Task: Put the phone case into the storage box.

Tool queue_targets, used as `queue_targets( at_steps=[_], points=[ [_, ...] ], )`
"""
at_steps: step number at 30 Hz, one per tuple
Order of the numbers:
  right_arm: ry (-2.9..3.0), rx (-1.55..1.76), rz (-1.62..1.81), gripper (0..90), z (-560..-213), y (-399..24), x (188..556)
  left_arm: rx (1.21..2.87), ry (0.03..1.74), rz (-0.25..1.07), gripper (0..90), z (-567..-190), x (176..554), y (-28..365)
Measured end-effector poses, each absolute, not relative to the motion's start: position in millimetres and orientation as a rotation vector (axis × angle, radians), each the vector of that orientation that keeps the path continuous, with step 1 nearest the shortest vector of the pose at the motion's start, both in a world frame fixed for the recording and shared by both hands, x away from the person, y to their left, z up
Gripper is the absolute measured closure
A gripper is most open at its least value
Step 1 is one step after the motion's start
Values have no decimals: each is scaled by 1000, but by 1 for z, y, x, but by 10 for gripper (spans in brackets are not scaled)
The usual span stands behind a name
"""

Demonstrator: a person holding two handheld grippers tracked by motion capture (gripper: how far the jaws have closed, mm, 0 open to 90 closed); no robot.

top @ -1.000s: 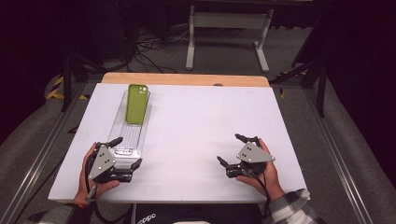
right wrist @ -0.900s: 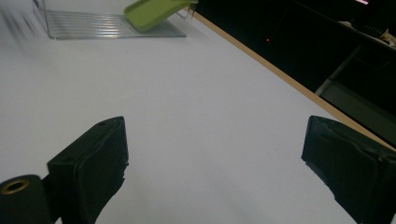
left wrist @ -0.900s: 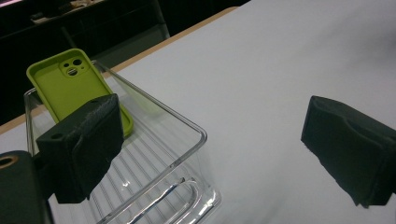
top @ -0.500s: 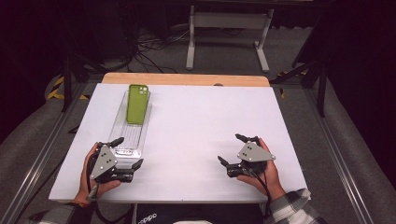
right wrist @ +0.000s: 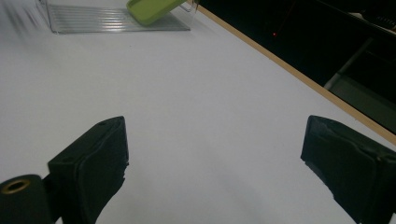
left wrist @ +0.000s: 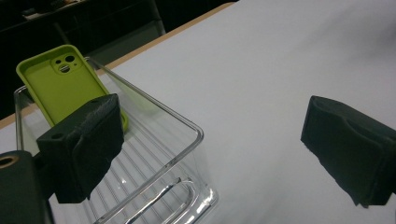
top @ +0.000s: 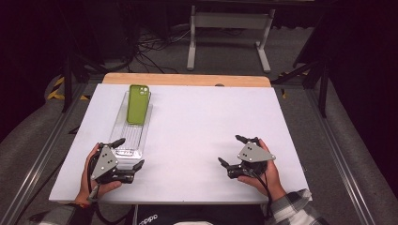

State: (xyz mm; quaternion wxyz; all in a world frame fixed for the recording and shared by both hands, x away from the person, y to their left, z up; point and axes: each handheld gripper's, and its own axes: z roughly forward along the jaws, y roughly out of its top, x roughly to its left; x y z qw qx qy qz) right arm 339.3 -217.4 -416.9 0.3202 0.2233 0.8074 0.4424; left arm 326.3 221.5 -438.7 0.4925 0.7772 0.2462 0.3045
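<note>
While nothing is shifting since a second ago, we are resting both tools, left tool [top: 127, 158] and right tool [top: 238, 154], jaws apart, with the green phone case [top: 138, 104] at 12 o'clock in the clear tray [top: 123, 145], untouched

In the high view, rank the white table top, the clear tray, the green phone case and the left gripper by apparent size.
1. White table top
2. Clear tray
3 and 4. Green phone case and left gripper: they look close in size, and the gripper is nearer the camera, so unranked.

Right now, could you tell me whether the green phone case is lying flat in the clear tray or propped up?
Propped up: the green phone case leans on the clear tray's far wall, its lower end on the ribbed floor.
</note>
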Motion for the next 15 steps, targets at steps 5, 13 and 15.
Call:
queue_targets(
  at_steps=[5, 13, 15],
  points=[
    [2126, 585, 1168, 82, -418, -218, 340, 1882, 604, 733, 65, -440, 327, 222],
    [2140, 592, 1175, 82, -421, -218, 343, 1897, 598, 733, 65, -440, 328, 221],
    [2141, 596, 1178, 82, -421, -219, 344, 1898, 604, 731, 65, -440, 329, 221]
  ],
)
